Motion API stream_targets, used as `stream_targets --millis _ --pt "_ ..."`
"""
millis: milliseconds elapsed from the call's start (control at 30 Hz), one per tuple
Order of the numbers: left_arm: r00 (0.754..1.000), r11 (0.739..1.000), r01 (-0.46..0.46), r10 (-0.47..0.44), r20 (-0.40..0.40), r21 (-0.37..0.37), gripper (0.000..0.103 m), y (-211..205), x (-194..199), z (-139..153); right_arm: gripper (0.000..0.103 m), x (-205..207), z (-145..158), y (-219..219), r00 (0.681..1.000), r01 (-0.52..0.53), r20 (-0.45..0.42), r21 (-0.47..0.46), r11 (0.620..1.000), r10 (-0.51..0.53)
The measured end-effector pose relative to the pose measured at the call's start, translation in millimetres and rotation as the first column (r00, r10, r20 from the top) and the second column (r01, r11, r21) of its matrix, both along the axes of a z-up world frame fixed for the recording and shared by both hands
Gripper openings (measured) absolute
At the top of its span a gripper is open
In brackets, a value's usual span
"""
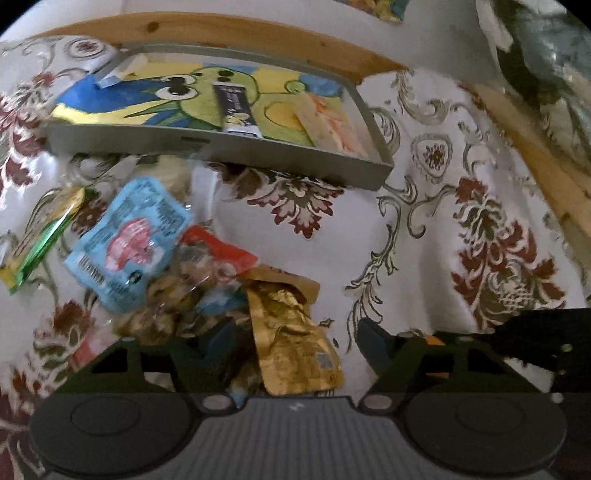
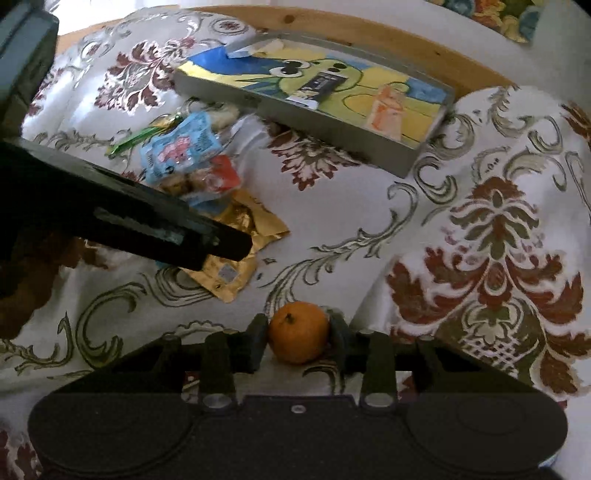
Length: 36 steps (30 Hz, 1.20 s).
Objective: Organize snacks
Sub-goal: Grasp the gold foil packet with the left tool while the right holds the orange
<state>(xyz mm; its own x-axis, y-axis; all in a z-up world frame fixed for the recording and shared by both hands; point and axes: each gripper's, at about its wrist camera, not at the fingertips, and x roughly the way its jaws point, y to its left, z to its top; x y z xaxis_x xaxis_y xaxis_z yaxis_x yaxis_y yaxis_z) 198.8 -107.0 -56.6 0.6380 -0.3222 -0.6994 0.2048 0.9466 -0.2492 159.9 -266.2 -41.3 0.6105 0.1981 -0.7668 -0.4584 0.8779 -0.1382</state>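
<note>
Floral cloth [image 2: 495,236], wooden table edge [image 1: 236,31], daylight

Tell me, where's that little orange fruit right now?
In the right wrist view, the orange sits low and centre, gripped between the right gripper's fingers over the floral cloth, just this side of the gold packet.

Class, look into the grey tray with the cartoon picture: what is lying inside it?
Inside the shallow grey tray lie a dark rectangular snack bar, a pale orange-and-cream packet and a small blue-and-white wrapper in the far corner. These cover parts of the painted base.
</note>
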Motion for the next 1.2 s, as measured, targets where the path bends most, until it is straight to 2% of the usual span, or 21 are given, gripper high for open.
stream_targets --millis 67,200,333,400,533,600,733,833,1200 --pt "1.000 1.000 0.013 -0.012 -0.028 0.020 0.063 -7.4 9.8 -3.7 0.038 0.8 -0.8 -2.1 1.000 0.006 -0.003 0.006 1.000 -0.006" --pt "0.999 0.999 0.017 -0.015 -0.049 0.033 0.057 -14.2 24.1 -6.8 0.038 -1.1 -0.1 -1.2 1.000 0.000 0.024 -0.013 1.000 0.000" --pt "0.998 0.994 0.020 -0.013 -0.060 0.104 0.051 -21.1 32.8 -12.7 0.038 0.3 0.9 -4.1 1.000 0.005 0.031 -0.005 1.000 -0.005" --pt "0.998 0.993 0.027 -0.020 -0.062 0.116 0.053 -22.7 34.2 -15.0 0.038 0.8 1.4 -5.9 0.999 0.010 0.031 0.004 1.000 -0.010" --pt "0.996 0.986 0.068 -0.059 -0.063 0.150 0.068 -32.9 35.5 -18.4 0.038 0.7 1.3 -5.6 1.000 0.006 0.028 0.005 1.000 -0.006" --pt "0.996 0.986 0.072 -0.063 -0.062 0.151 0.071 -37.4 38.1 -20.2 0.038 -0.3 2.0 -5.5 1.000 0.004 0.028 0.005 1.000 -0.004" --pt "0.997 0.987 0.056 -0.047 -0.063 0.151 0.069 -42.0 46.0 -25.3 0.038 -2.3 3.8 -7.1 0.999 0.011 0.031 0.013 1.000 -0.011" --pt "0.998 0.982 0.046 -0.037 -0.051 0.181 0.056 -43.6 44.8 -25.8 0.038 -1.6 5.0 -8.0 0.999 0.019 0.033 0.020 1.000 -0.019" --pt "0.996 0.982 0.080 -0.074 -0.042 0.173 0.053 -45.6 19.3 -19.3 0.038 -1.8 5.5 -6.6 0.999 0.018 0.047 0.025 1.000 -0.019"
